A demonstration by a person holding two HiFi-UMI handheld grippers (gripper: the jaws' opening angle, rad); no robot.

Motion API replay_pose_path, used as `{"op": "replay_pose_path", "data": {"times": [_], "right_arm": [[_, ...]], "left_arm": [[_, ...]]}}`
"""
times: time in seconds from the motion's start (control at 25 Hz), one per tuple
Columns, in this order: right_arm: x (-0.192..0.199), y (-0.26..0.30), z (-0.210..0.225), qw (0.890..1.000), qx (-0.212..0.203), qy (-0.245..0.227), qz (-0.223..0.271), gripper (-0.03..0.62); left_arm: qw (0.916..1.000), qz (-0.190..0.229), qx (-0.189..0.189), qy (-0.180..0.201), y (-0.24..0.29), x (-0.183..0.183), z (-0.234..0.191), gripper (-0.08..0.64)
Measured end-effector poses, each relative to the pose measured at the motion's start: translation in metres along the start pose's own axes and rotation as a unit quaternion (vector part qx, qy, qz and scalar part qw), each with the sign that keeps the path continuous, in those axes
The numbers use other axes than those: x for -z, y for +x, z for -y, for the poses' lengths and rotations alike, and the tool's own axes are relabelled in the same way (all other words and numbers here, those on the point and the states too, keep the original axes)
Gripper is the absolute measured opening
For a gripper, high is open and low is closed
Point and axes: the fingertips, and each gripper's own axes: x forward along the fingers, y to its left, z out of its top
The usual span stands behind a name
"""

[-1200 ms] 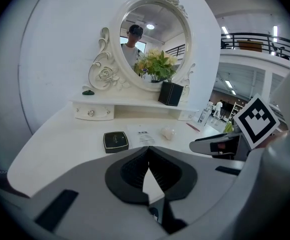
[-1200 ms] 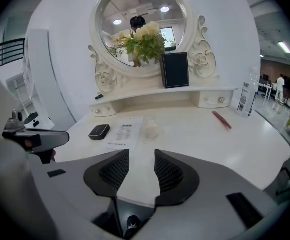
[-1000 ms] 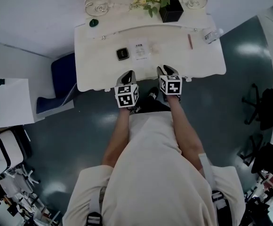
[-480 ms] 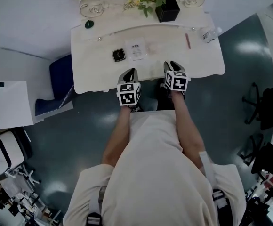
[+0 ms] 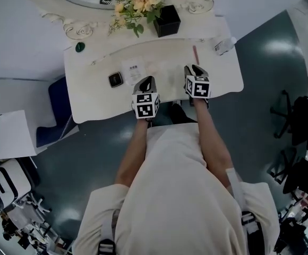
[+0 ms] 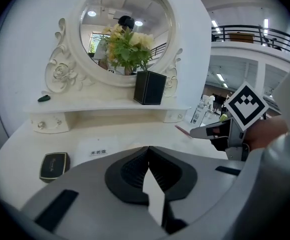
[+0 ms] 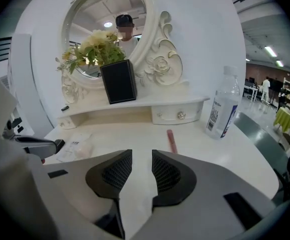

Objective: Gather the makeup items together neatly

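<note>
On the white vanity table (image 5: 93,102) lie a black compact (image 5: 115,79), a white sachet packet (image 5: 133,69) and a pink lip pencil (image 5: 195,53). My left gripper (image 5: 145,83) hovers over the table's front, just right of the compact, with its jaws shut and nothing in them. The compact (image 6: 54,165) and packet (image 6: 99,146) lie ahead-left of it. My right gripper (image 5: 194,70) stands open and empty, a little short of the lip pencil (image 7: 171,140).
A black box of flowers (image 5: 167,20) and a small green item (image 5: 79,47) sit on the raised back shelf under the oval mirror (image 6: 125,29). A clear water bottle (image 7: 224,106) stands at the table's right end. Beyond it the rounded edge drops to the floor.
Both grippers have moved forward from the table's front edge to over its top, the right one closer to the lip pencil. The head view has shifted toward the mirror.
</note>
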Motion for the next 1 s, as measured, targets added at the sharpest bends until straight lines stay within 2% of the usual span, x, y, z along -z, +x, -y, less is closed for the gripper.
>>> {"op": "replay_pose_path", "data": {"times": [0.24,0.48,0.64,0.72,1.0], "right_arm": [[-0.020,0.034,0.050,1.000,0.003,-0.014,-0.020,0.152],[-0.022,0.062,0.073,0.998,-0.012,-0.033,-0.053,0.152],[-0.019,0.076,0.078,0.997,-0.021,-0.038,-0.070,0.148],[-0.015,0.079,0.079,0.996,-0.020,-0.038,-0.077,0.125],[-0.013,0.082,0.080,0.996,-0.007,-0.053,-0.070,0.078]], "left_arm": [[1.0000,0.001,0.000,-0.002,0.050,-0.019,0.022,0.015],[0.9999,0.004,-0.009,-0.005,0.082,-0.034,0.040,0.015],[0.9997,0.003,-0.023,-0.011,0.087,-0.036,0.040,0.015],[0.9993,0.003,-0.032,-0.018,0.087,-0.033,0.038,0.015],[0.9984,0.005,-0.049,-0.027,0.077,-0.026,0.031,0.015]]}}
